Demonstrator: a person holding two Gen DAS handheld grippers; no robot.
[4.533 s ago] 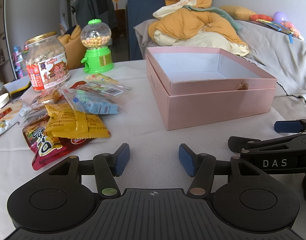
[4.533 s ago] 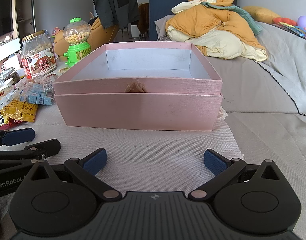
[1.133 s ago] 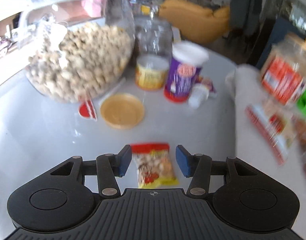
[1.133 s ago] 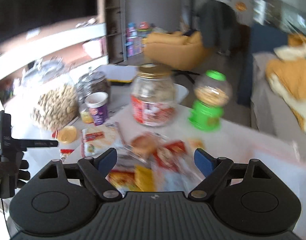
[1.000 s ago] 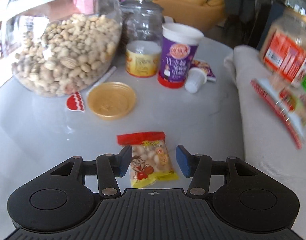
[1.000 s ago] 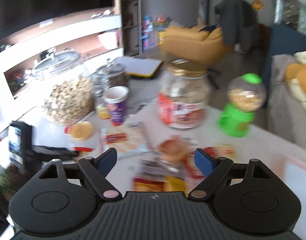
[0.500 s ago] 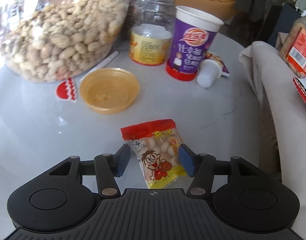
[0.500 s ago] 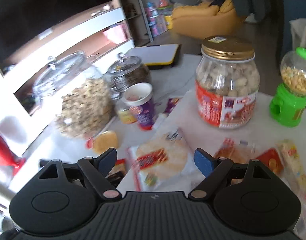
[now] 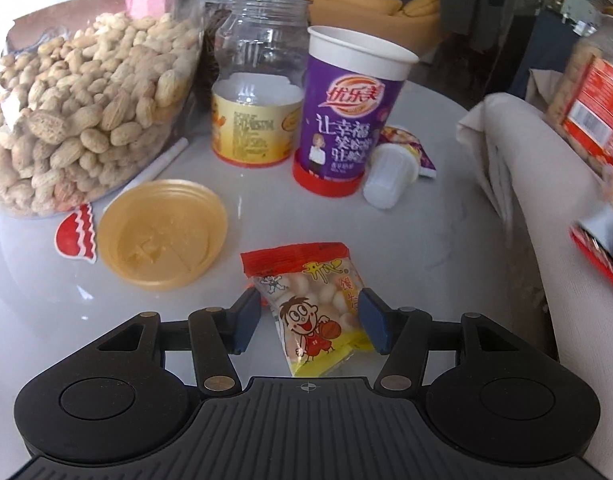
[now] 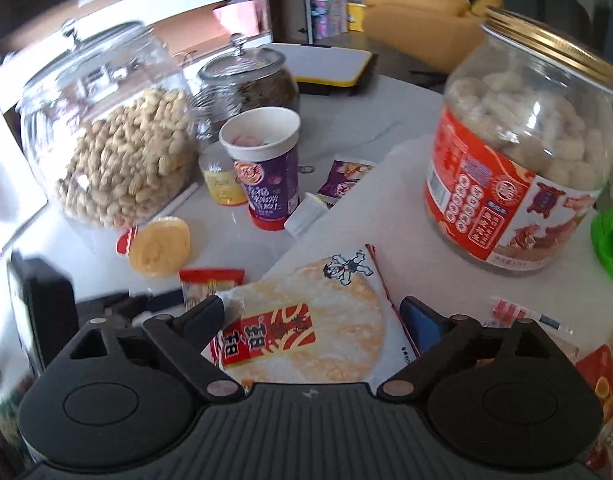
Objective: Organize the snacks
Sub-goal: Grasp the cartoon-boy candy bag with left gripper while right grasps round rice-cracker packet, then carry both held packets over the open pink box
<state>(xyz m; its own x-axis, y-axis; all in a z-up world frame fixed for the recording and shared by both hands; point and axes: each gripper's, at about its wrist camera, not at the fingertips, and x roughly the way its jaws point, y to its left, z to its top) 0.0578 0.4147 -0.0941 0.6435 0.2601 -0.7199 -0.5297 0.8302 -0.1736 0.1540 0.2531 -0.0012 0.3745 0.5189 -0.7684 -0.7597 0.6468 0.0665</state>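
Left wrist view: large glass jar [image 9: 78, 112] holds peanuts; purple cup [image 9: 348, 120] stands beside it. Left gripper [image 9: 310, 322], fingers spread, straddles the small snack packet [image 9: 312, 308] lying on the bench [image 9: 446, 248]; the packet sits deeper between them than half a second ago.

Right wrist view: gold-lidded jar [image 10: 522, 160] holds pale snacks. Right gripper [image 10: 312, 316], fingers released, brackets the rice cracker pack [image 10: 306, 320], now closer.
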